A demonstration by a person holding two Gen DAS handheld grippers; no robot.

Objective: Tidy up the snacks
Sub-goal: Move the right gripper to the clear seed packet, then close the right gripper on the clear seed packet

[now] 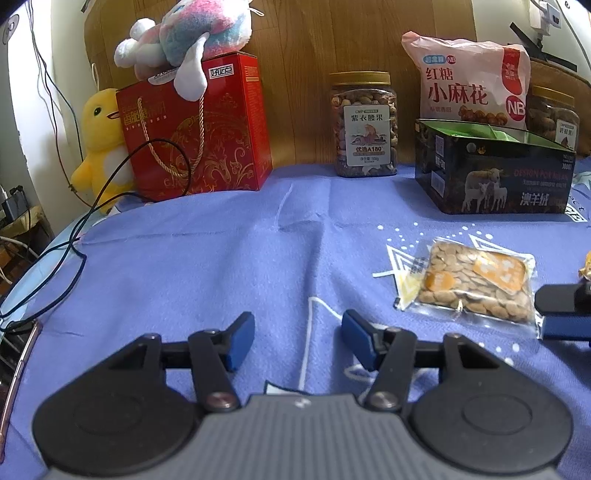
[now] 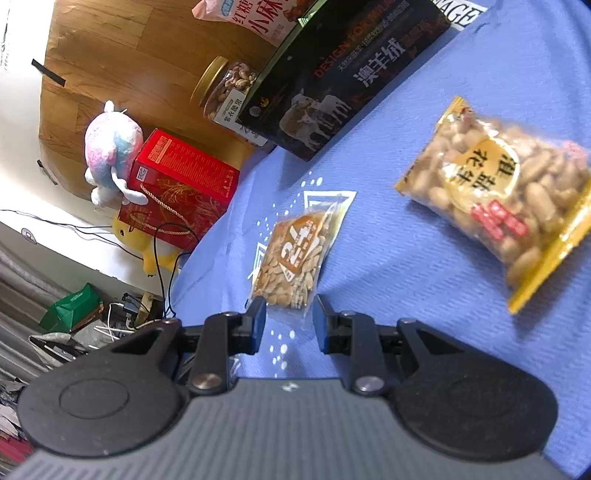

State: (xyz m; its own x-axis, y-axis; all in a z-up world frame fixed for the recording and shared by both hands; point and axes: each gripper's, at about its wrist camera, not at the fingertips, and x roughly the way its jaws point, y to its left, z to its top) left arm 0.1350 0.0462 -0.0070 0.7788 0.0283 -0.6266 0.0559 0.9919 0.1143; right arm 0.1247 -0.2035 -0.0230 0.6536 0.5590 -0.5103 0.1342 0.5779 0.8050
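Nearest in the left wrist view, the left tool (image 1: 298, 341) hangs over bare blue cloth (image 1: 207, 258) with its jaws apart and nothing between them. The cloth covers the whole worktop, is lightly creased, and carries white printed triangles and dots.

In the right wrist view the right tool (image 2: 289, 322) is rolled to one side, so the room looks tilted. Its jaws stand a little apart and unclamped, just short of the near edge of a small clear nut packet (image 2: 295, 258) that lies flat on the cloth in the middle of the worktop; the clear seal of the packet reaches toward the gap. The same packet (image 1: 469, 280) shows in the left view, with the right tool's blue fingers just beside its right end.

Further right lies a bigger bag of peanuts (image 2: 506, 195) with yellow edges, apart from the packet.

Along the far edge of the worktop stand a dark open box (image 1: 491, 173) printed with sheep, a pink snack bag (image 1: 465, 77) behind it, a gold-lidded nut jar (image 1: 364, 125), and a red gift box (image 1: 195, 125) with a rope handle near the far left corner. A pastel plush toy (image 1: 192, 33) sits on the red box and a yellow plush duck (image 1: 99, 144) leans beside it. A black cable (image 1: 55, 273) trails over the left edge. Behind everything rises a wooden board (image 1: 303, 55), then a pale wall.
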